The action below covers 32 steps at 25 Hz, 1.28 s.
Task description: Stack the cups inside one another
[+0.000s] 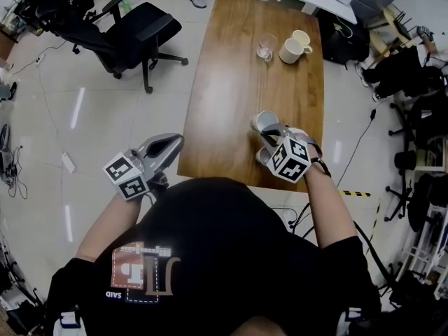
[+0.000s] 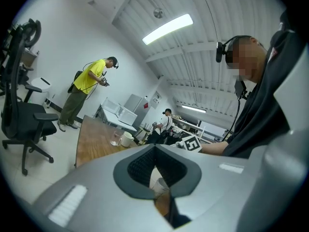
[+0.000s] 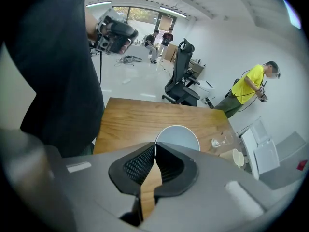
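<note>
The person is taking up the first cup: the right gripper (image 3: 154, 146) is pinching the rim of the pale cup (image 3: 177, 135) at the near end of the table (image 1: 231, 103), its jaws almost together on the thin wall. The left gripper (image 2: 154, 148) is waiting beside the table, clenched and empty. The next move is likely calling for a steady carry to the cream mug (image 1: 292, 50) and glass (image 1: 265, 47), well apart at the far end.

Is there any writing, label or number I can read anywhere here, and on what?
"SAID": white print, seen upside down, on the person's black T-shirt.
Black-and-white square markers on the two grey cubes: patterns only, no letters.
Nothing else is legible.
</note>
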Tool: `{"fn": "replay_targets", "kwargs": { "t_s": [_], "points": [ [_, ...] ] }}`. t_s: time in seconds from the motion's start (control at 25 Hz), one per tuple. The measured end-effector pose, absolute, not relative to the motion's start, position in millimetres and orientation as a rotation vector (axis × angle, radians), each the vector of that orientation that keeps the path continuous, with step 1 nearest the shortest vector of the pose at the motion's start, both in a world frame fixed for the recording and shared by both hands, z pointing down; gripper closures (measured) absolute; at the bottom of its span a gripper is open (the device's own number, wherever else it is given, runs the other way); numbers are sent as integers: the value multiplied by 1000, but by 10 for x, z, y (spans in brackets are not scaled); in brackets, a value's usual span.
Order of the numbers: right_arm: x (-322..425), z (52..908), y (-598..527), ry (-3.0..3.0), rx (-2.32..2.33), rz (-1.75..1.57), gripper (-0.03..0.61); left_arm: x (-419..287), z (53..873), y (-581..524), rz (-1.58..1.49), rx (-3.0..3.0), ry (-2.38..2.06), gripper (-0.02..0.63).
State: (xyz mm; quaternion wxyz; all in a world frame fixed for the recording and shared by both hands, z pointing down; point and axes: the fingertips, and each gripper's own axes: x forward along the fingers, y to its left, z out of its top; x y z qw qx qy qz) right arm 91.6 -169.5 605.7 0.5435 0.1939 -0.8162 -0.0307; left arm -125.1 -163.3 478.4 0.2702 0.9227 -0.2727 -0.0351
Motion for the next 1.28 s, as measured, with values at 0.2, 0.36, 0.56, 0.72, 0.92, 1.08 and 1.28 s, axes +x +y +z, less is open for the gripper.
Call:
{"fn": "replay_targets", "kwargs": {
  "t_s": [0.2,0.36,0.56,0.72,0.92,1.08,1.28],
  "points": [
    [1203,5710,-1229,-1928,447,-65,554,-968,4757,-1688,-108,2509,-662,614],
    [1386,5832,-900,-1903,406,-19,554,-754,4752,-1684,-104,2523,-608,614],
    [1380,6168,-712,-1890,368,42,554,-616,4769,-1654,-93,2527,-580,614],
    [1338,6440,-719,-1890,366,86,549,-609,4784,-1636,-81,2526,-585,614],
    [1305,6630,-719,-1931,373,184,492,-635,4829,-1616,-73,2517,-598,614],
    [1311,6367,-854,-2048,488,265,471,-648,4828,-1627,-77,2515,-597,614],
    [1621,5660,-1298,-2315,941,463,493,-692,4801,-1681,-95,2517,-603,614]
  ]
}}
